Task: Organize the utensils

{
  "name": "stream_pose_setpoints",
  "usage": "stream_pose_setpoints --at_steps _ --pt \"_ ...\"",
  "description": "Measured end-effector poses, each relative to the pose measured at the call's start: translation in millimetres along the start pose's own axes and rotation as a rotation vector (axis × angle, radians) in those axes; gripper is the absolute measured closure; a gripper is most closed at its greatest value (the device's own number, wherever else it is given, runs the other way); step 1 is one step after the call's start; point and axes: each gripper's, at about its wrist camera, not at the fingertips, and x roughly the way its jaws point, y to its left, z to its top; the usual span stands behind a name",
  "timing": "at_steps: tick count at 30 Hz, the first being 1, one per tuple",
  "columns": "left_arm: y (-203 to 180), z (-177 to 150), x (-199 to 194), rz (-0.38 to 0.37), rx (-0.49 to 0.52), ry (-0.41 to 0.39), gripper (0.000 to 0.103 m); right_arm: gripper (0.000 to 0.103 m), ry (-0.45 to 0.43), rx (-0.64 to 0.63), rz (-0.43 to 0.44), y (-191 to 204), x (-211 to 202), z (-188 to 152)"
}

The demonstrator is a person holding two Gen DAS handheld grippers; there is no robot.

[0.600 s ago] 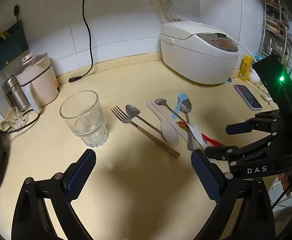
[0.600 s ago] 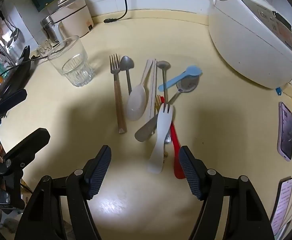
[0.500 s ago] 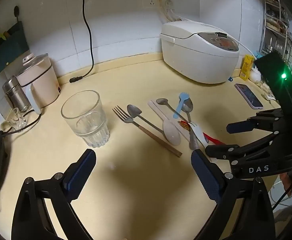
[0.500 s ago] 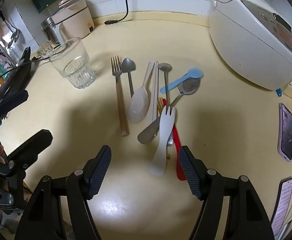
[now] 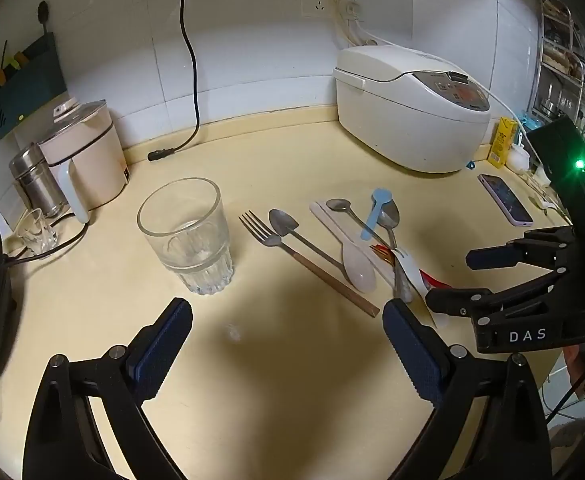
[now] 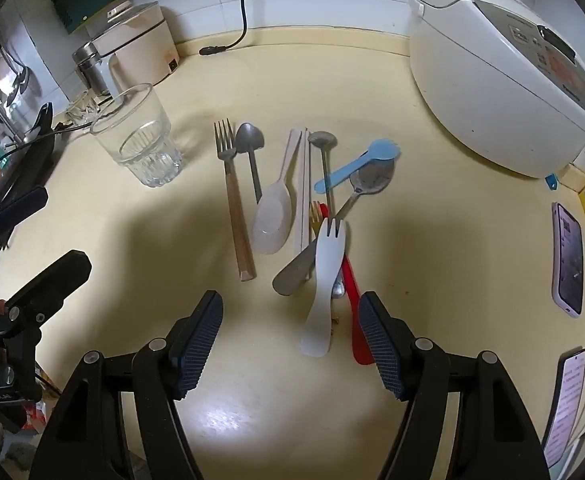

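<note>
Several utensils lie side by side on the cream counter: a wooden-handled fork [image 6: 232, 200], a metal spoon [image 6: 250, 148], a white rice spoon [image 6: 272, 216], pale chopsticks [image 6: 302, 192], a blue plastic spoon [image 6: 356, 164], a white spork [image 6: 326, 284] and a red utensil [image 6: 356, 312]. The spork lies across a large metal spoon [image 6: 368, 184]. My right gripper [image 6: 290, 336] hangs open just short of the spork's handle, holding nothing. A clear glass [image 5: 184, 236] stands left of the fork [image 5: 304, 260]. My left gripper [image 5: 288, 344] is open over bare counter, near the glass.
A white rice cooker [image 5: 412, 112] sits at the back right and a phone [image 6: 568, 256] lies right of the utensils. A pink kettle [image 5: 84, 156], steel canister [image 5: 36, 184] and small glass [image 5: 38, 232] crowd the left. A black cable plug [image 5: 160, 155] rests by the wall.
Hardly anything: in the left wrist view the counter has slid slightly to the right. Both grippers stay open and no utensil has moved.
</note>
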Motion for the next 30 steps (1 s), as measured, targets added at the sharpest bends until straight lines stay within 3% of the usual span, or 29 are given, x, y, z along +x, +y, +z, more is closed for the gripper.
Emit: stream_pose_setpoints --at_steps 30 --pt "13.2 0.4 1.0 -0.011 -0.009 0.000 0.005 0.032 0.000 0.009 0.002 10.1 2.0 0.9"
